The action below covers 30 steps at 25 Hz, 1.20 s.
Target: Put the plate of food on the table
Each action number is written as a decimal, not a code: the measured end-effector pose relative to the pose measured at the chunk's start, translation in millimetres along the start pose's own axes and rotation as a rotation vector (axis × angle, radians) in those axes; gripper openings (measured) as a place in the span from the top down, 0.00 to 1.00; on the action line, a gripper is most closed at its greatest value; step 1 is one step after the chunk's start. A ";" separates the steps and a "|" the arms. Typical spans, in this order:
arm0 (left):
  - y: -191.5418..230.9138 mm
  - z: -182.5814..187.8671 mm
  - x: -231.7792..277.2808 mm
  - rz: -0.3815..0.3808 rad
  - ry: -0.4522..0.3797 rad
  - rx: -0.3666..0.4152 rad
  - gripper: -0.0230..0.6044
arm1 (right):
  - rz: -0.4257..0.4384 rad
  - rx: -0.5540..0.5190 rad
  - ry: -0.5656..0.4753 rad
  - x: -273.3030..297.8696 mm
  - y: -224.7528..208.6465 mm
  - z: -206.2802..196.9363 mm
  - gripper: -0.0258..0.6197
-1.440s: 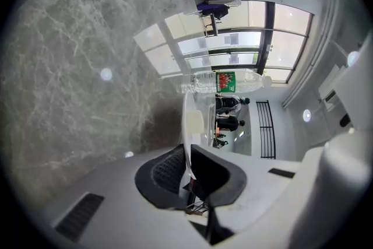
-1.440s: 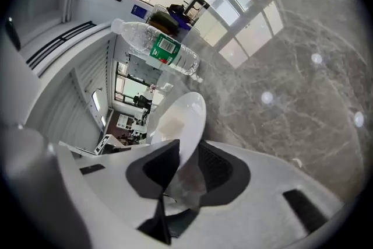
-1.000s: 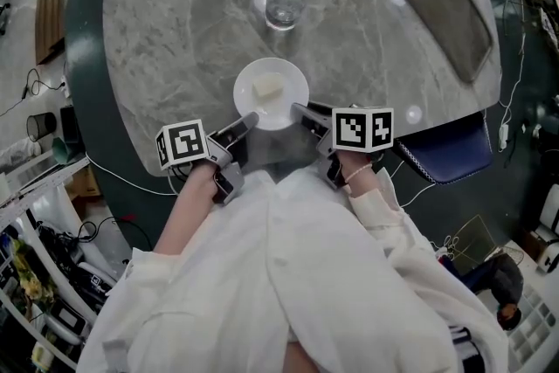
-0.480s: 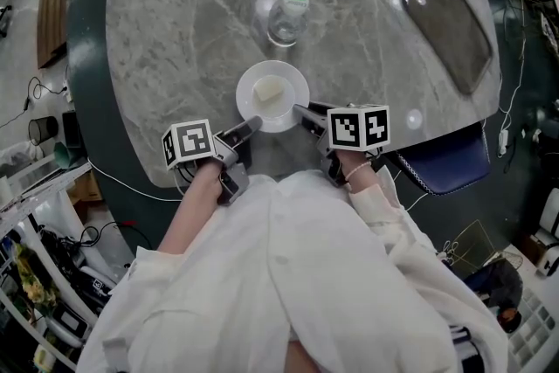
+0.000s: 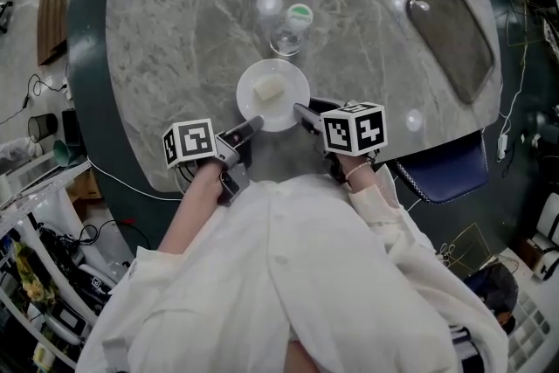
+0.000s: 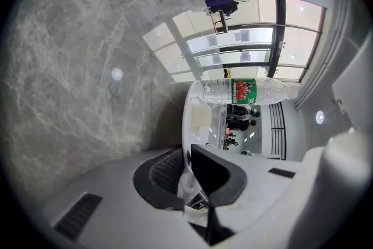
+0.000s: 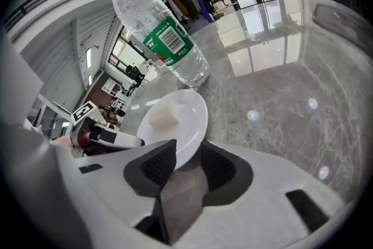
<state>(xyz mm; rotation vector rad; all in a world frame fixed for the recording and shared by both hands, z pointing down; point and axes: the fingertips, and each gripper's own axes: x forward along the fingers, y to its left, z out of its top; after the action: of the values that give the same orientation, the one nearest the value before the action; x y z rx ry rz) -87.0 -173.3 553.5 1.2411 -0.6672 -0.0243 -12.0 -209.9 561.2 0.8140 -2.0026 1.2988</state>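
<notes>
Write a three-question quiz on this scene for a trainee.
1. True or false: the plate is empty.
2. Which gripper is clamped shut on the plate's rim? A. left gripper B. right gripper C. neither
3. What stands on the table just beyond the plate?
Key:
1. False; a pale piece of food lies on it.
2. A; the right gripper's jaws have just been opening, with the rim between them.
3. A clear water bottle with a green cap.

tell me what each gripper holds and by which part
Left gripper is clamped on the plate by its near rim. Right gripper's jaws have just been opening; the rim sits between them, unpinched.
</notes>
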 end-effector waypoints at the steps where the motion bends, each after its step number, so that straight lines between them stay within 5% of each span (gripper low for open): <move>1: 0.6 -0.2 0.3 0.002 0.001 0.000 0.92 | -0.002 -0.007 0.003 0.1 0.0 -0.2 0.80; 17: 3.2 -4.3 4.5 0.031 0.009 -0.016 0.73 | -0.064 -0.112 0.018 2.1 -6.1 -1.7 0.80; 30: 8.6 0.7 -5.4 0.031 -0.031 -0.028 0.71 | -0.109 -0.220 0.024 3.7 -8.5 -3.2 0.80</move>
<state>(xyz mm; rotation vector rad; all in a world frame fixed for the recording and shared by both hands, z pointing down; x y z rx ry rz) -94.5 -168.9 558.8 1.2054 -0.7108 -0.0271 -7.2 -210.3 569.7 0.7868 -2.0094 1.0020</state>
